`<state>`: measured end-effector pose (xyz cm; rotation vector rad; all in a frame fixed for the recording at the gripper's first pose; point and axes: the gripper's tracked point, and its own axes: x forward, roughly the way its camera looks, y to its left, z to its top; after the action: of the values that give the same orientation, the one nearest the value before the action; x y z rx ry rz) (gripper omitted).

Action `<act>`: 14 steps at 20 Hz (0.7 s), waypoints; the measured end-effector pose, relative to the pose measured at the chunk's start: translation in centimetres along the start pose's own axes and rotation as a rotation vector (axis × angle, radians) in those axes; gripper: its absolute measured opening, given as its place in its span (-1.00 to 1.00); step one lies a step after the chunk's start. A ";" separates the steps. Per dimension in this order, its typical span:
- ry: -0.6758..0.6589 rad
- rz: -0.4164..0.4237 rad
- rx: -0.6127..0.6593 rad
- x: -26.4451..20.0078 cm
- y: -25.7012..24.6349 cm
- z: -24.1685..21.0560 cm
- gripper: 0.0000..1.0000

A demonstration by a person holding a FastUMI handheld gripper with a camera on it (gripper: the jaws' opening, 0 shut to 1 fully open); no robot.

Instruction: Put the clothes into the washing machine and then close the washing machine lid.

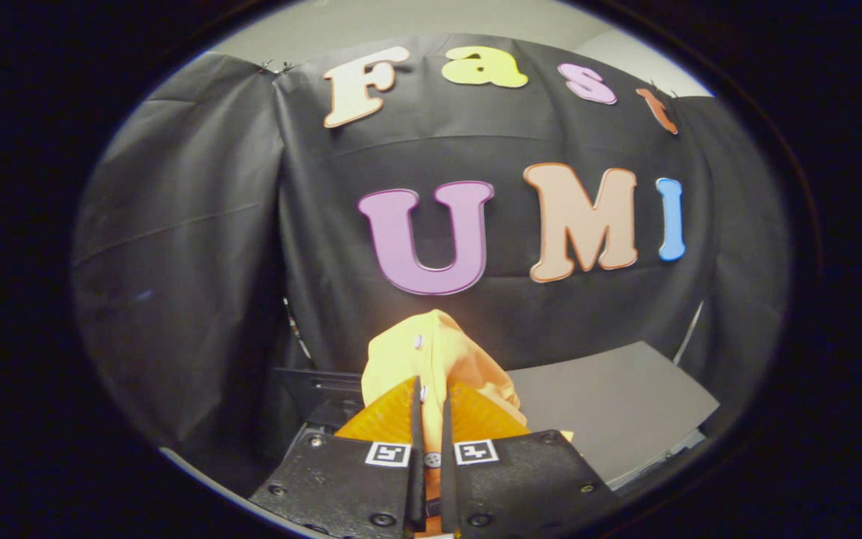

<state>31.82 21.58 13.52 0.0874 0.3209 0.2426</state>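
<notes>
We have the claw [431, 408] closed on the yellow garment [431, 352], both fingers pinching the cloth, which bunches up just beyond them, lifted before the booth's wall. This looks like the carrying step; next we must bring it over the washing machine's opening and release.

Gripper [431, 393] raised, level, pointing forward. Fingers [417, 419] drawn nearly together, parallel, both pressing on a fold of yellow garment [431, 352] that bunches up between and ahead of them.
</notes>
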 end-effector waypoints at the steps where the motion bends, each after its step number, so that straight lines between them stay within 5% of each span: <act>1: 0.010 0.021 0.009 0.3 1.5 -0.8 -0.85; 14: -0.011 0.063 -0.033 4.9 9.6 -6.7 -0.85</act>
<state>32.05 32.40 6.84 0.0668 0.3034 0.3095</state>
